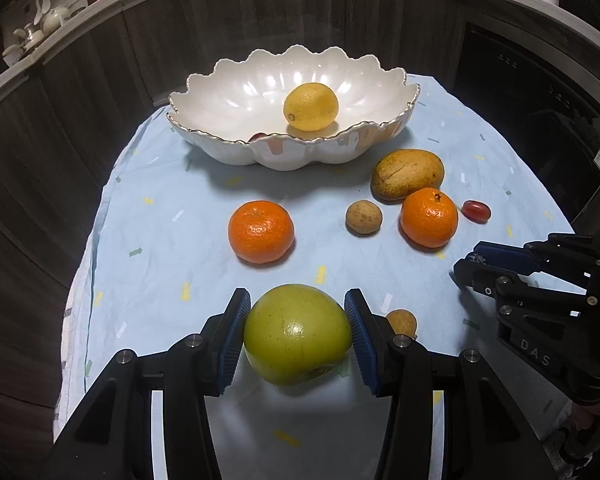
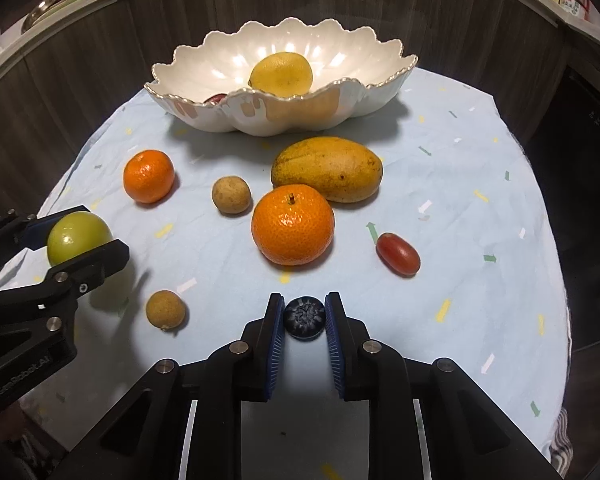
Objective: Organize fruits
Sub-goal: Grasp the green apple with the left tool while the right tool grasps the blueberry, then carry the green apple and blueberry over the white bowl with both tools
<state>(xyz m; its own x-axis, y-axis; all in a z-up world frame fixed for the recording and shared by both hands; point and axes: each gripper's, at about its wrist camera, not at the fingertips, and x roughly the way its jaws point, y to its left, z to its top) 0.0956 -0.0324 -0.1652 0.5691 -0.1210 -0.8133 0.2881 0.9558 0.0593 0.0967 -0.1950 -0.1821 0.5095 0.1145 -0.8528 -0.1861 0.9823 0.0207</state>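
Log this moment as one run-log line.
left gripper: shut on green fruit | right gripper: shut on blueberry | bowl: holds lemon

Left view: low over the near edge of the surface (image 1: 148, 240), facing the white bowl (image 1: 236, 92) at the far side.
Right view: just right of it, same heading, equally close.
Shared: bowl, scattered fruit, and each other's tongs at frame edge.
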